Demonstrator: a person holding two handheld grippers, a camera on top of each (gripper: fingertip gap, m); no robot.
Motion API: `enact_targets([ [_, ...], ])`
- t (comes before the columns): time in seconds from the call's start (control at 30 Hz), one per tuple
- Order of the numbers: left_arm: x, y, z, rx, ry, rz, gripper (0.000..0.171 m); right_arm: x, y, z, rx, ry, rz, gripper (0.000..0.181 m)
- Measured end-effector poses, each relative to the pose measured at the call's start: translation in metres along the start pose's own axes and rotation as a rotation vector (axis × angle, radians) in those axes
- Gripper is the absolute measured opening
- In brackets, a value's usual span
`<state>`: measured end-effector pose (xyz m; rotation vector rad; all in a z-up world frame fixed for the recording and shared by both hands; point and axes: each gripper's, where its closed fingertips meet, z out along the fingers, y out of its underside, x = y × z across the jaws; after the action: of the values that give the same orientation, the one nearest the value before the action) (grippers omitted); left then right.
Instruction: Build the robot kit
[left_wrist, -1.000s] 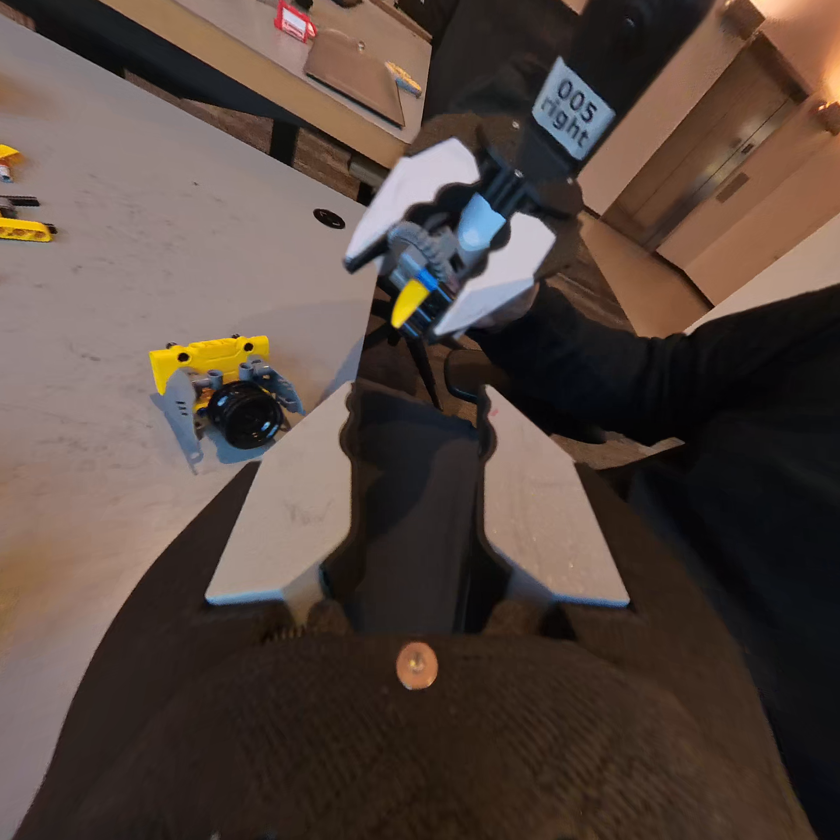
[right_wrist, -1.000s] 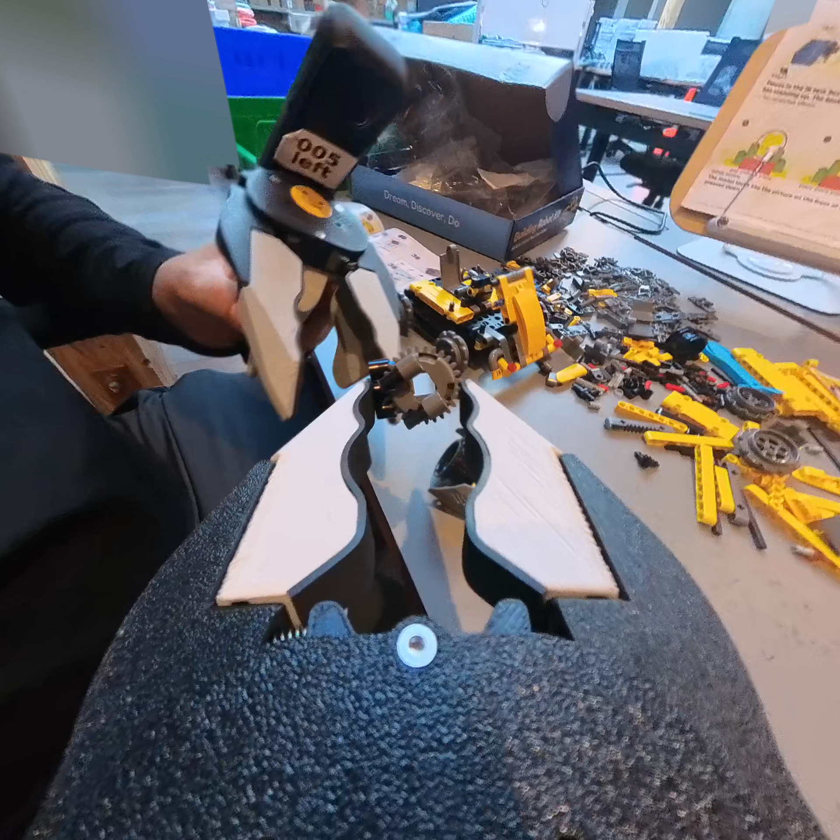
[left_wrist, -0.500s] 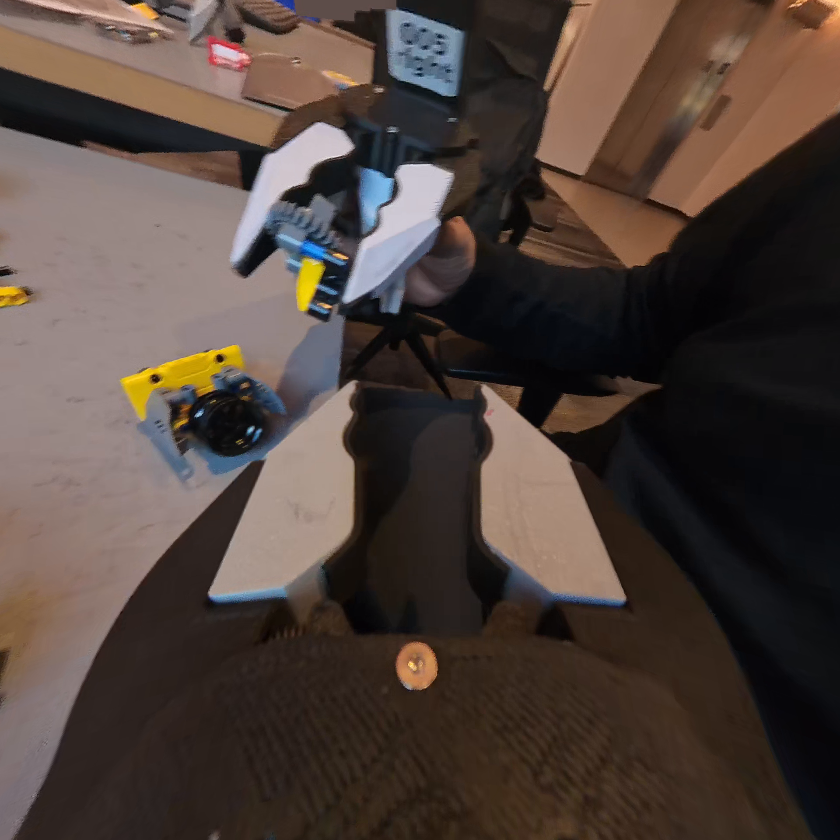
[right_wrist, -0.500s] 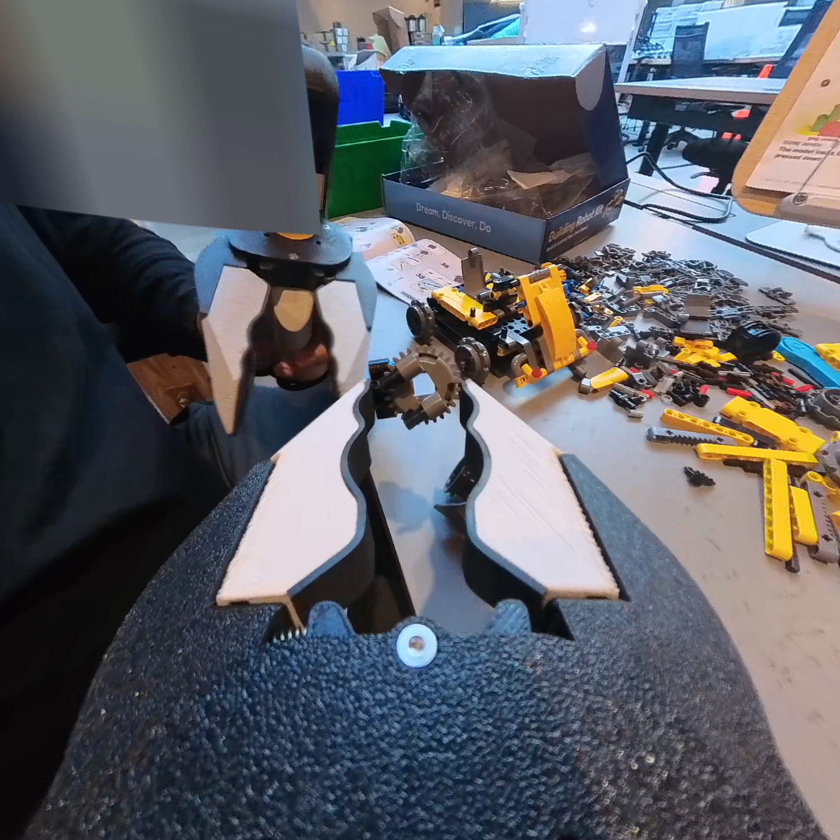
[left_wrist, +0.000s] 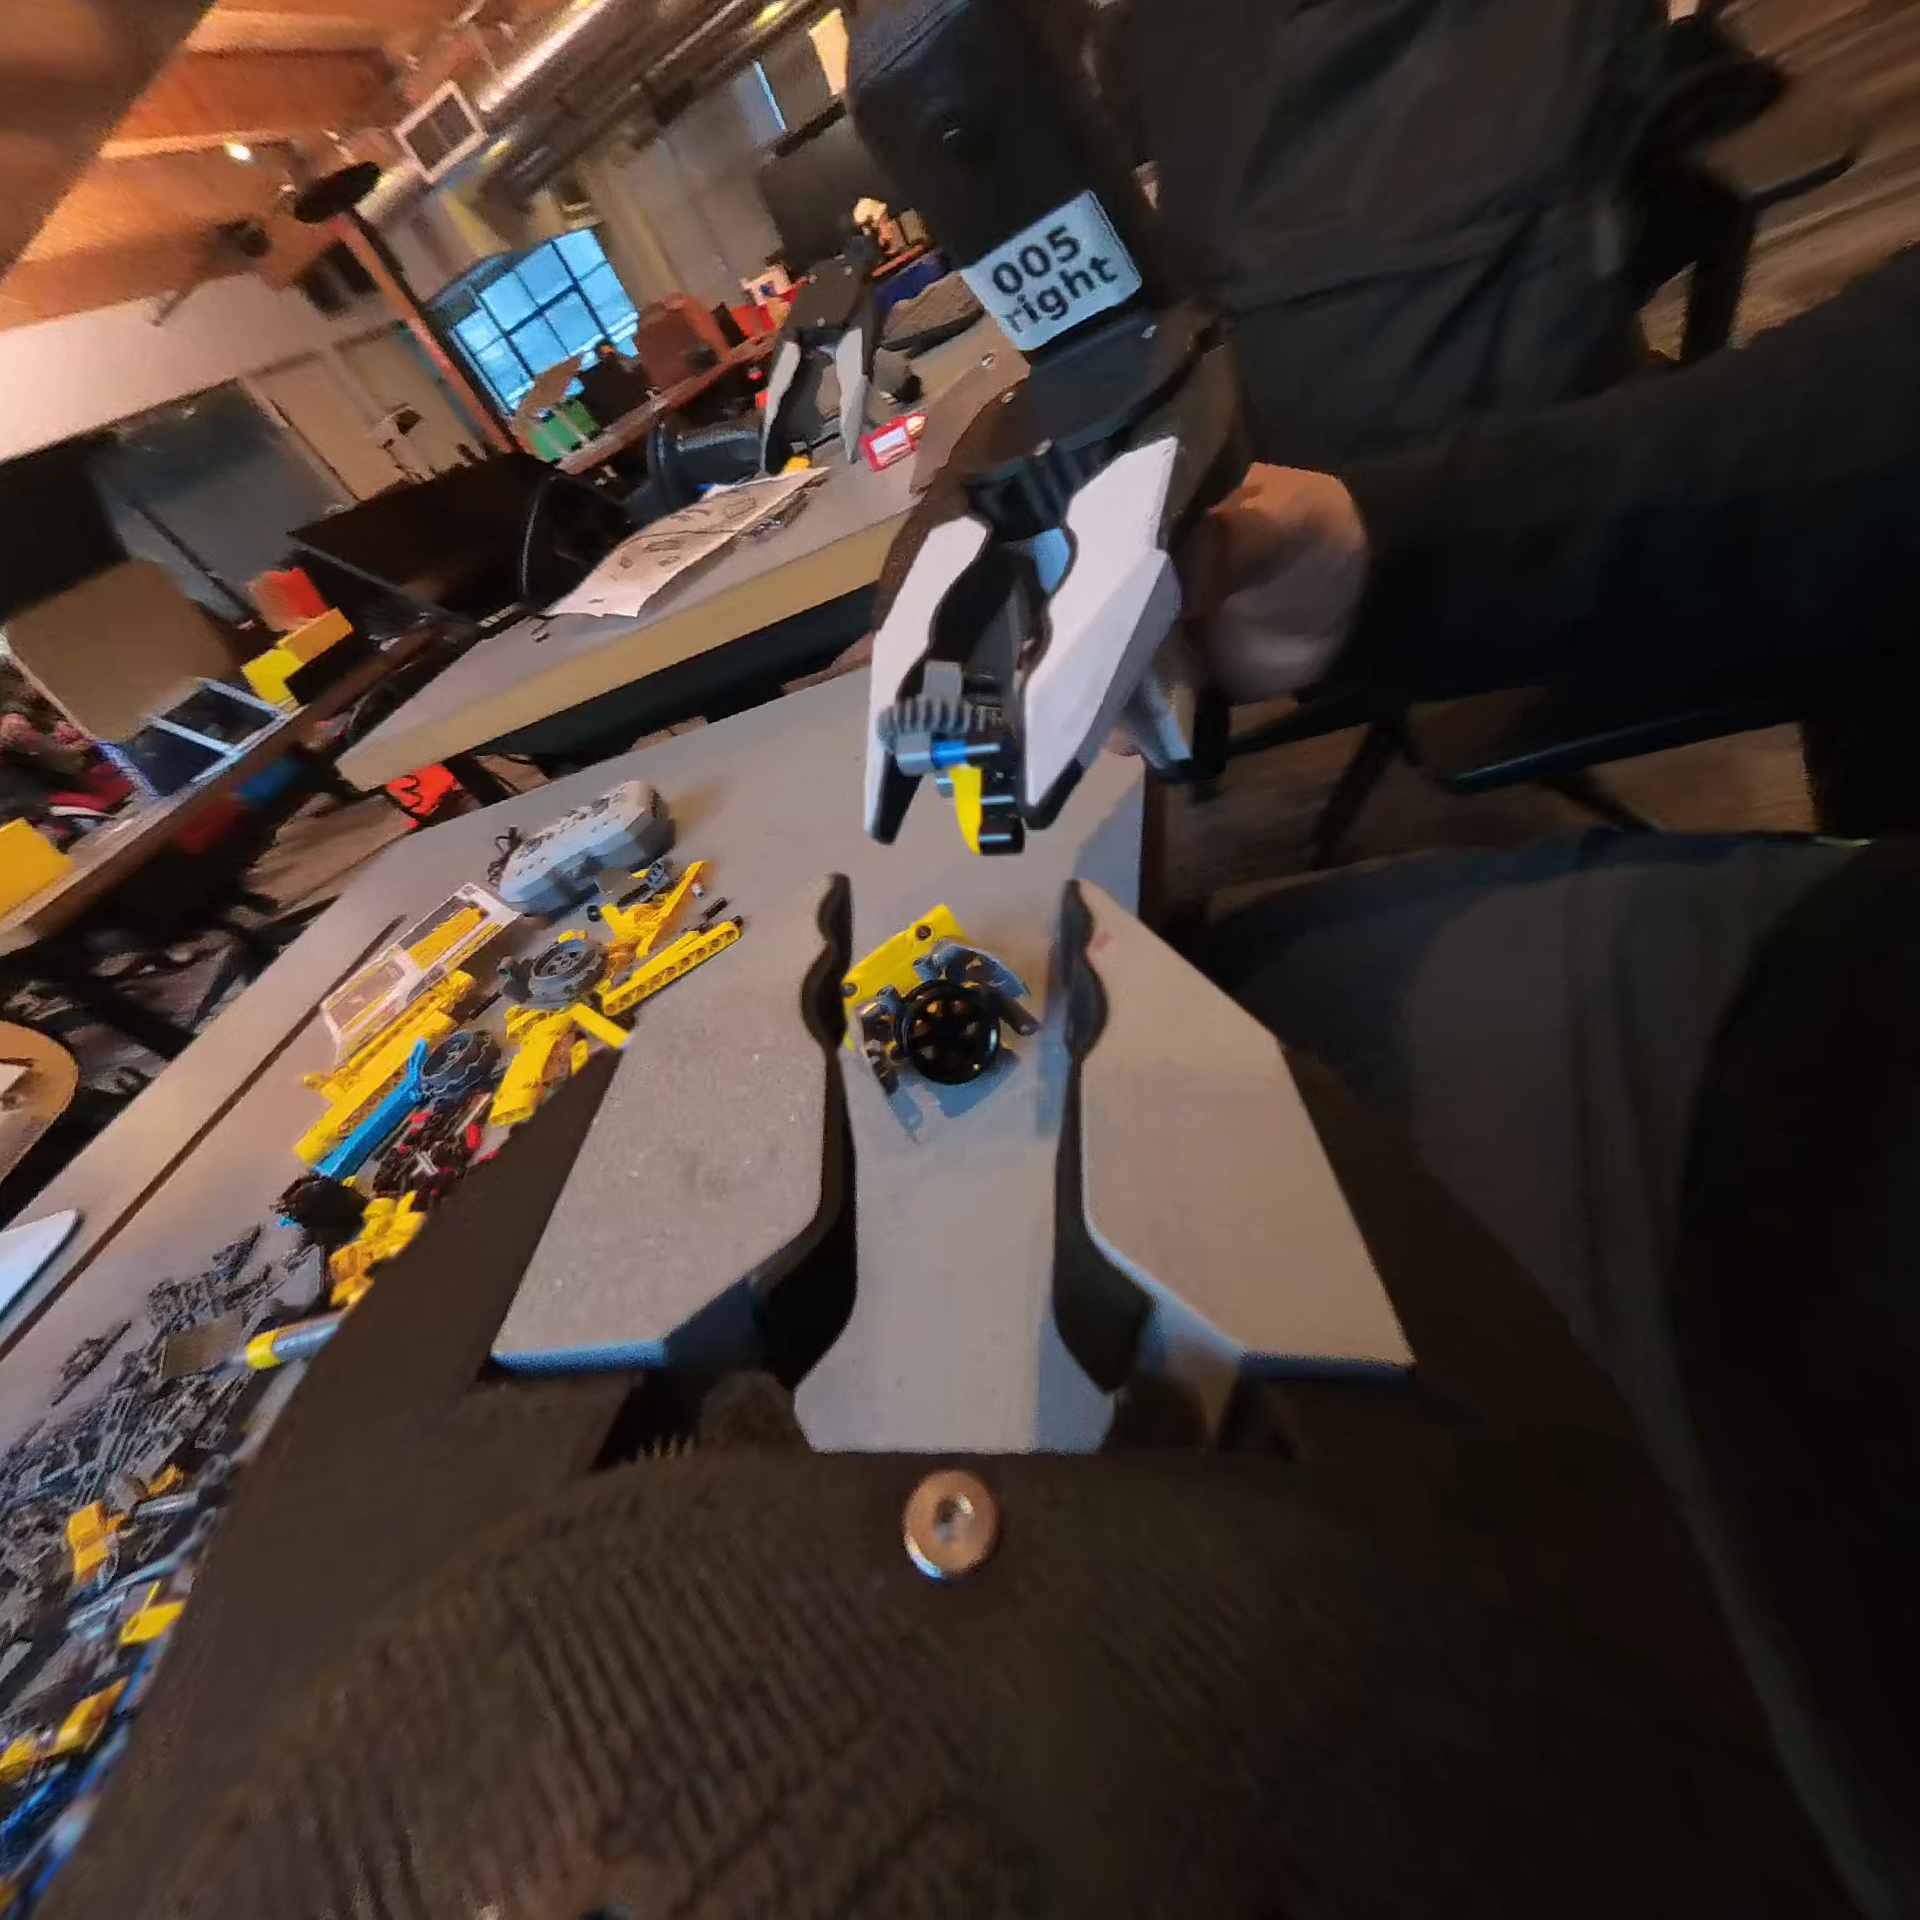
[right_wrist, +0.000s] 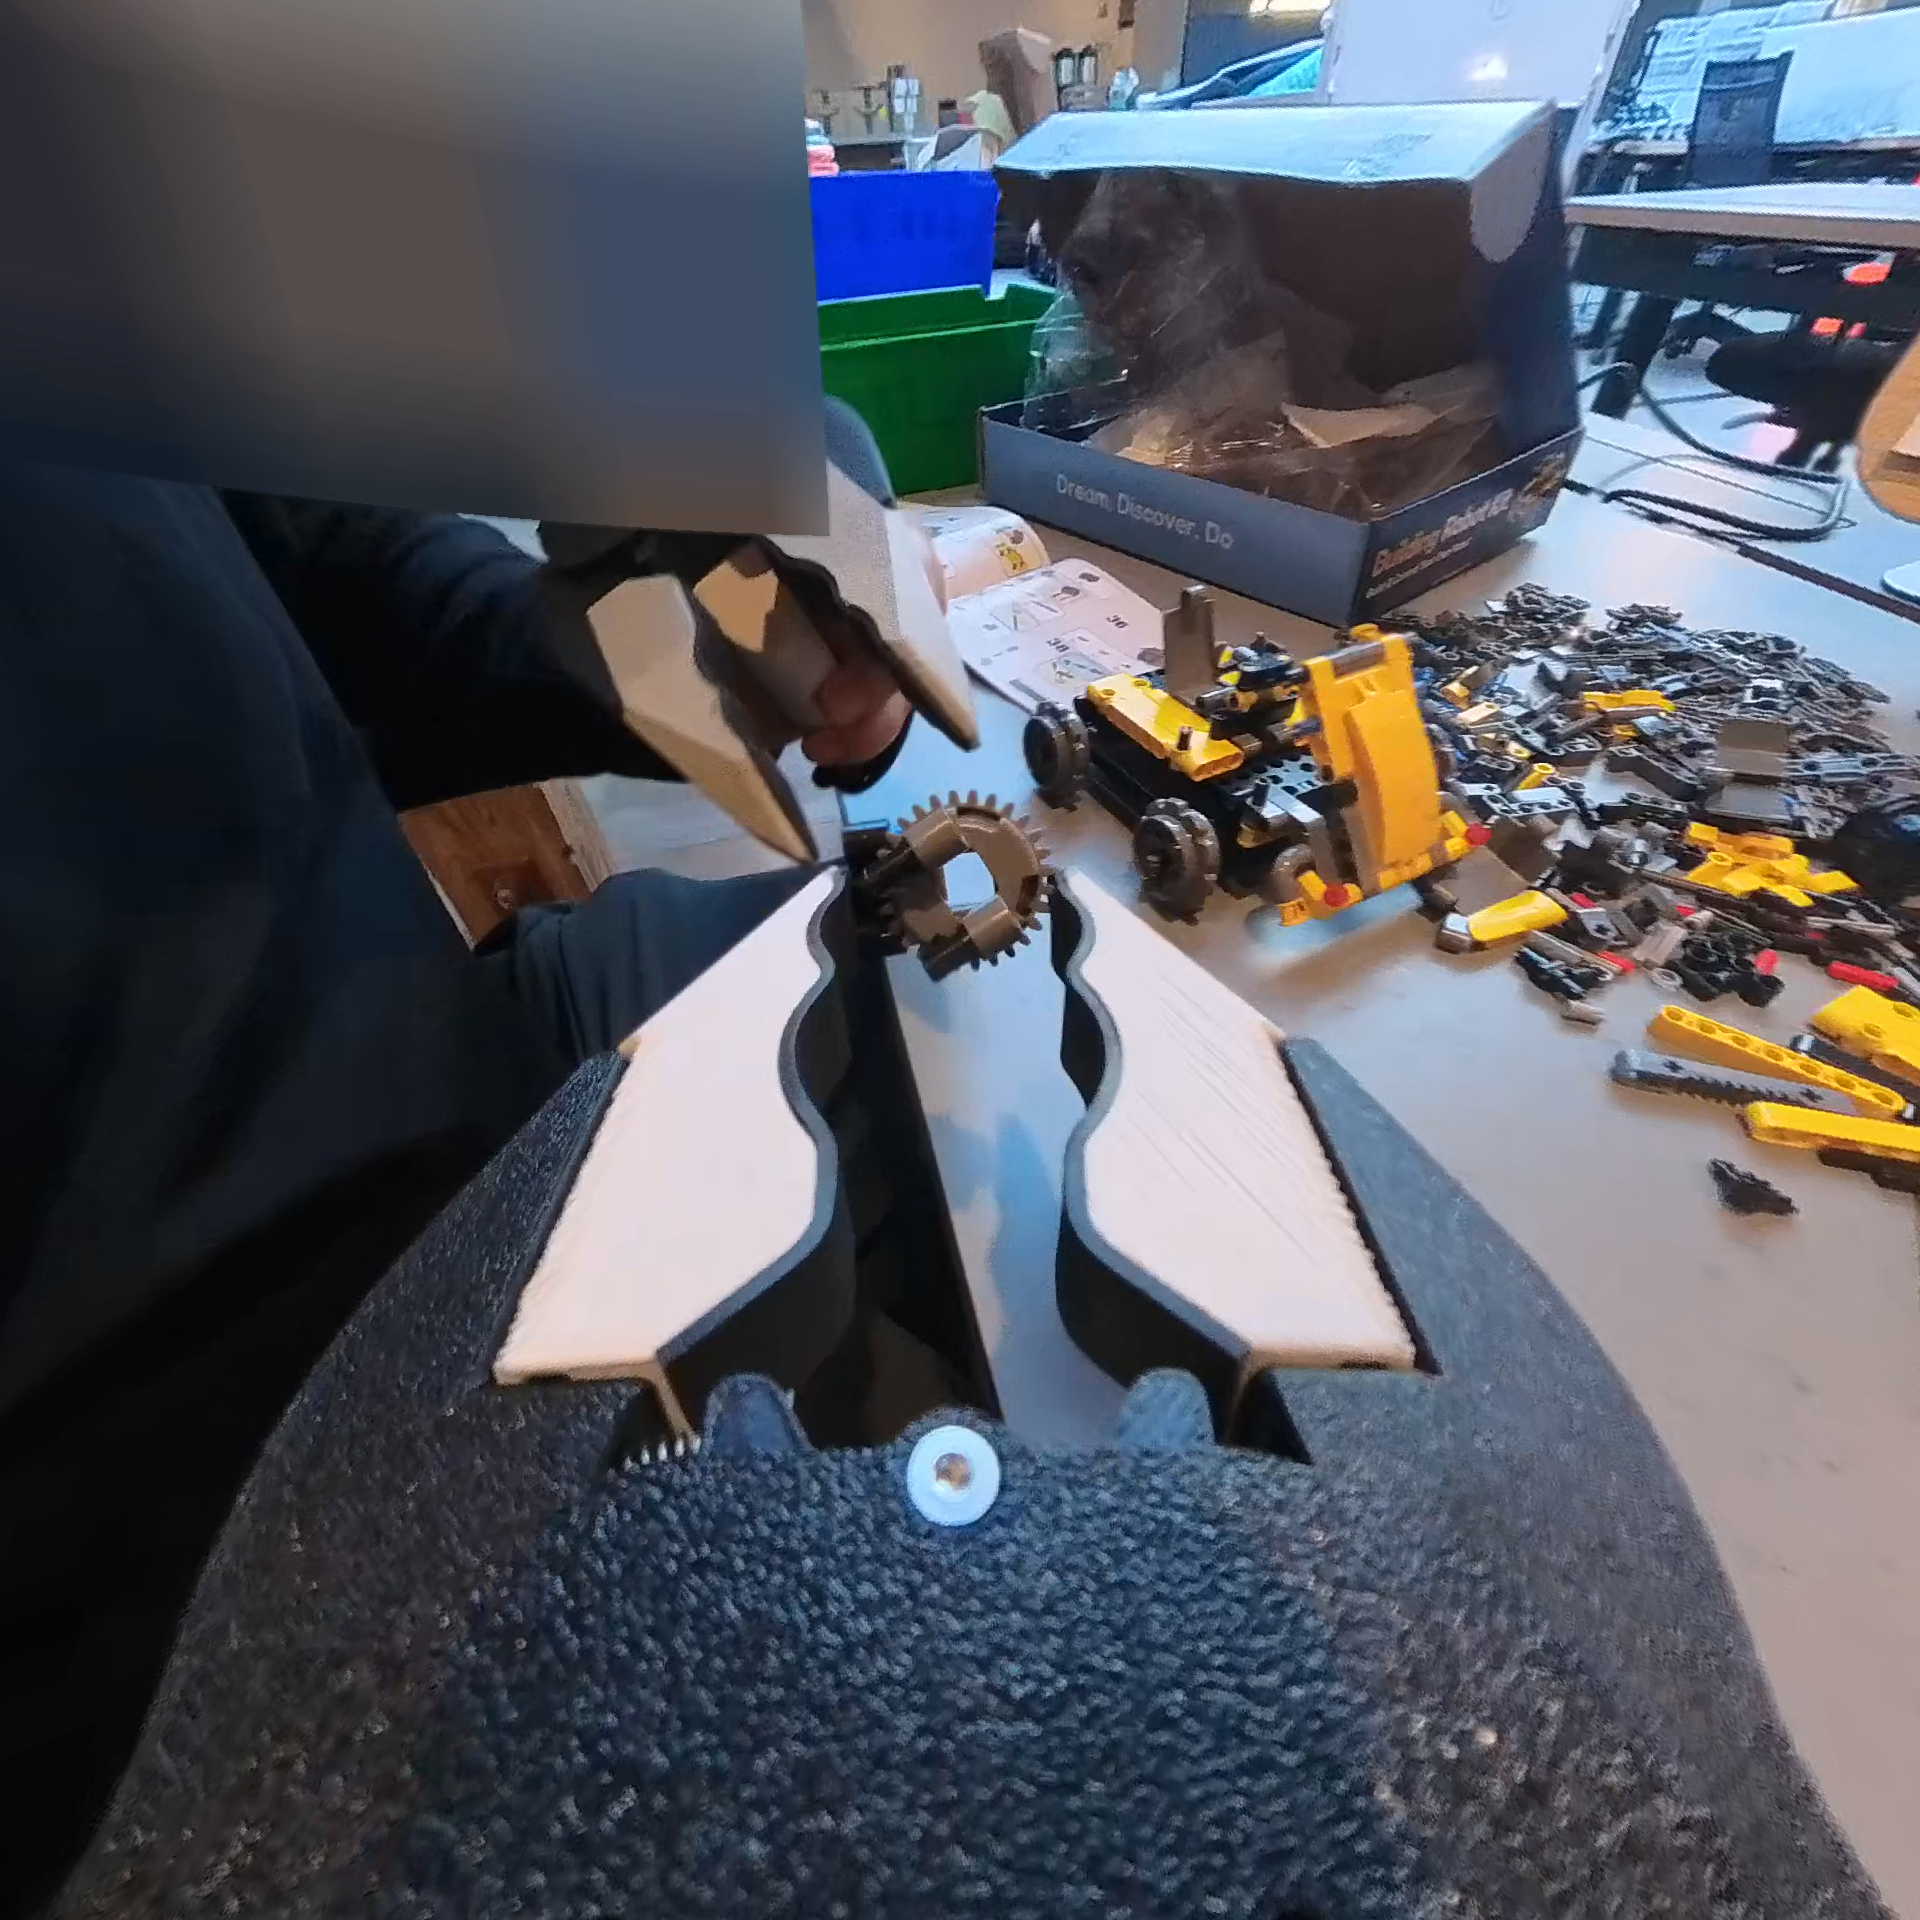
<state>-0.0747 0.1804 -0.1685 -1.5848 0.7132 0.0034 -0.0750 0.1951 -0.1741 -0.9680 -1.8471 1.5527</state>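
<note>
My left gripper (left_wrist: 951, 920) is open and empty. Between its fingertips in the left wrist view lies a small yellow, grey and black wheel assembly (left_wrist: 935, 1018) on the grey table (left_wrist: 727, 1122); the height above it is unclear. My right gripper (right_wrist: 945, 899) is shut on a grey gear assembly (right_wrist: 961, 883) with black, blue and yellow parts, held in the air near the table edge. It also shows in the left wrist view (left_wrist: 961, 800), just above the wheel assembly. The left gripper (right_wrist: 883, 795) shows in the right wrist view, one tip close to the gear assembly.
A partly built yellow and black vehicle (right_wrist: 1278, 790) stands on the table, with loose yellow, black and grey pieces (right_wrist: 1683, 831) to its right. An open dark box (right_wrist: 1299, 416) and a booklet (right_wrist: 1039, 613) lie behind. More pieces (left_wrist: 488, 1049) lie left of my left gripper. My two grippers' fingertips are within a few centimetres of each other.
My left gripper has swung over the table, so the wheel assembly now shows between its fingers. The right gripper has kept hold of the gear assembly and now sits just above the wheel assembly.
</note>
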Motion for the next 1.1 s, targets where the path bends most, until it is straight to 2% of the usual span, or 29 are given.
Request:
enact_targets([
  [0.07,0.002,0.001,-0.002,-0.025,0.042,-0.021,0.033,-0.007,0.002,0.004,-0.022,-0.010,-0.020,0.037],
  [0.17,0.005,0.004,0.000,-0.065,0.088,-0.097,0.046,-0.015,0.007,0.009,-0.065,-0.007,-0.043,0.037],
  [0.27,0.029,0.002,0.002,-0.084,0.216,-0.163,0.046,-0.020,0.009,0.012,-0.083,-0.008,-0.025,0.037],
  [0.33,0.034,0.007,0.004,-0.118,0.227,-0.145,0.039,-0.023,0.009,0.012,-0.074,-0.020,0.004,0.037],
  [0.43,0.037,0.004,0.003,-0.102,0.222,-0.102,0.020,-0.028,0.010,0.013,-0.060,-0.046,0.067,0.037],
  [0.63,0.043,0.005,0.001,-0.098,0.274,-0.156,0.020,-0.035,0.012,0.014,-0.024,-0.098,0.150,0.036],
  [0.73,0.046,0.007,0.001,-0.107,0.304,-0.175,0.011,-0.038,0.009,0.014,0.001,-0.126,0.165,0.036],
  [0.9,0.049,0.008,0.001,-0.116,0.325,-0.190,0.013,-0.039,0.012,0.014,0.004,-0.142,0.163,0.036],
  [1.0,0.052,0.004,-0.002,-0.089,0.384,-0.262,0.018,-0.042,0.012,0.015,-0.007,-0.146,0.134,0.036],
  [1.1,0.054,0.005,-0.003,-0.085,0.414,-0.300,0.017,-0.044,0.013,0.017,-0.021,-0.148,0.123,0.036],
])
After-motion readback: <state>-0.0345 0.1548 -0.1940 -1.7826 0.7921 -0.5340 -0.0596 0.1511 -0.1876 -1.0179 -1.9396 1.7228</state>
